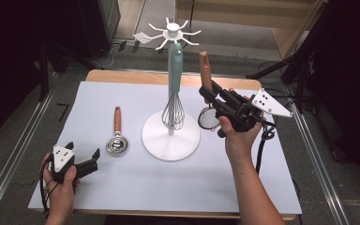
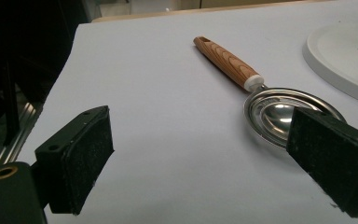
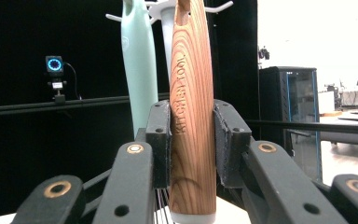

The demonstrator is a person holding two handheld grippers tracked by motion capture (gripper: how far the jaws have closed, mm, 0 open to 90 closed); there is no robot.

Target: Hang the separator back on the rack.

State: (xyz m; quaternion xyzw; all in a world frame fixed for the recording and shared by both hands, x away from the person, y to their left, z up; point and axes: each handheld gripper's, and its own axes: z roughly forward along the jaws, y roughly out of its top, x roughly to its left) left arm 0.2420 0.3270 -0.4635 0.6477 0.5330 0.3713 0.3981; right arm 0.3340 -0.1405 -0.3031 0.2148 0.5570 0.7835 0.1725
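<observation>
Whisk (image 3: pixel 192 116) handle sits clamped upright between right gripper (image 1: pixel 209 96) fingers (image 3: pixel 159 140), beside the rack (image 1: pixel 170 136). Left gripper (image 1: pixel 85 161) fingers stand wide, spoon (image 2: pixel 261 95) ahead.

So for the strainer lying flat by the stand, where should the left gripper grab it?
Probably mid-handle: the strainer lies flat, its wooden handle straight, bare and narrow. Come from above with the open left gripper, jaws straddling the handle crosswise; the round metal bowl looks too wide and slippery.

Wood-handled utensil (image 3: pixel 192 107) cut off at twelve and six o'clock in the right gripper view, working end hidden behind the right gripper (image 1: pixel 215 96) from above. White stand base (image 2: pixel 349 60) clipped at three o'clock.
</observation>
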